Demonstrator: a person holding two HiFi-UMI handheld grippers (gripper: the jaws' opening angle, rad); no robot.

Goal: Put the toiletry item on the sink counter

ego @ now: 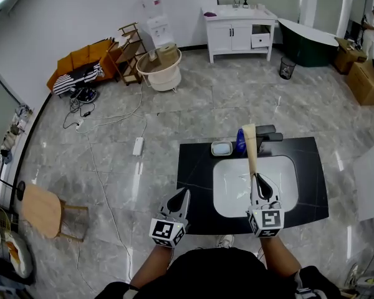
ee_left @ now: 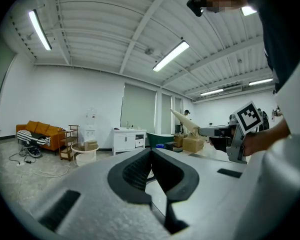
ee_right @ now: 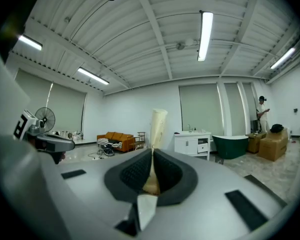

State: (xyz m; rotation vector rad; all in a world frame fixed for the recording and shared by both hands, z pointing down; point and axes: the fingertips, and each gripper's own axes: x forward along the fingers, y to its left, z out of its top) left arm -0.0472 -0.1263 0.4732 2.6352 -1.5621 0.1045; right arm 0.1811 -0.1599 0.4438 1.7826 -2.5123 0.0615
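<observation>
1. Two broad surfaces for a start: grey marble floor all round, and standing on it, low centre in the head view, black sink counter.
2. Along the far wall, well apart from the counter: dark green bathtub, white vanity cabinet, orange sofa off to the left.
3. White basin sunk in the middle of the counter.
4. Right gripper over the right half of the basin. Jaws drawn narrow, clamped on the near end of a cream tube. Plain in the right gripper view: tube pinched flat between the pads, rising straight out beyond them.
5. Left gripper above the counter's front left part. Jaws closed tip to tip, nothing between them.
6. Tube up in the air, not lying on the counter. Slants away from the right gripper toward the counter's back edge, with its far end overlapping the blue bottle in the head view.
7. Blue bottle upright on the back strip behind the basin. Pale soap dish just to its left.
</observation>
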